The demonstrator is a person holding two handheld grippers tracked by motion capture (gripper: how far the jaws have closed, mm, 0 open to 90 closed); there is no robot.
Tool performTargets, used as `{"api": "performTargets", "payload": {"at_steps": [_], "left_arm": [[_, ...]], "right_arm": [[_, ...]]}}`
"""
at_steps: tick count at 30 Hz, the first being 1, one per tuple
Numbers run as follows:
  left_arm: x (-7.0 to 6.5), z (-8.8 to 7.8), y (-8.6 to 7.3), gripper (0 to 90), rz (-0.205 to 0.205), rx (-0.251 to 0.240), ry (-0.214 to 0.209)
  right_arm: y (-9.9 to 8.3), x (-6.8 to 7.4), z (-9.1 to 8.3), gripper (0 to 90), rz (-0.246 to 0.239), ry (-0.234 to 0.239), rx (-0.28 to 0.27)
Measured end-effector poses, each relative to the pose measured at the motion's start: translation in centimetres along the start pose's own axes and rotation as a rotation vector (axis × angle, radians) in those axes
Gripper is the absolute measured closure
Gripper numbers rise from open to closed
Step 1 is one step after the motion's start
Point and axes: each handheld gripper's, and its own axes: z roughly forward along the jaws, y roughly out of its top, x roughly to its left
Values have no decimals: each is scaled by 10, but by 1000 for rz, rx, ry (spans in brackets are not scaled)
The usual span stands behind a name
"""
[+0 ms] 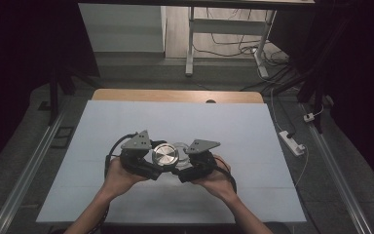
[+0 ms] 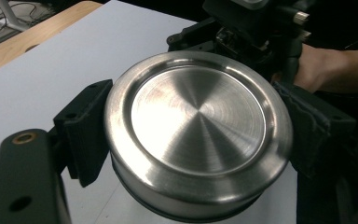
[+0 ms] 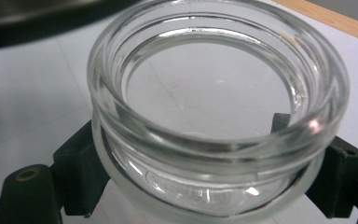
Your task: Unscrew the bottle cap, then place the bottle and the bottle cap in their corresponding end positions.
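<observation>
We are gripping the metal lid (image 2: 198,128) in our left gripper (image 1: 148,158), its jaws pressing on the rim; our right gripper (image 1: 187,163) is clamping the glass jar (image 3: 216,116); the lid is sitting just beside the jar, above the white table (image 1: 126,122).

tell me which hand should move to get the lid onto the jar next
Probably the left. The left gripper is shut on the steel lid, the lighter piece, and it's free to travel. The right gripper clamps the open glass jar, mouth up, so it should just steady it.
</observation>
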Motion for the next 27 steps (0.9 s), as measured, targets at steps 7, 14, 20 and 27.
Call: {"api": "performTargets", "payload": {"at_steps": [7,14,20,27], "left_arm": [[-5,0,-1,189,6,1,-5],[-11,0,-6,189,3,5,-15],[-14,-1,-10,189,1,6,-22],[-17,0,-12,189,7,3,-29]], "right_arm": [[-1,-6,-3,151,0,-11,0],[-2,-12,-5,151,2,-19,-3],[-2,-16,-6,151,7,-24,-8],[1,-20,-6,151,12,-30,-13]]}}
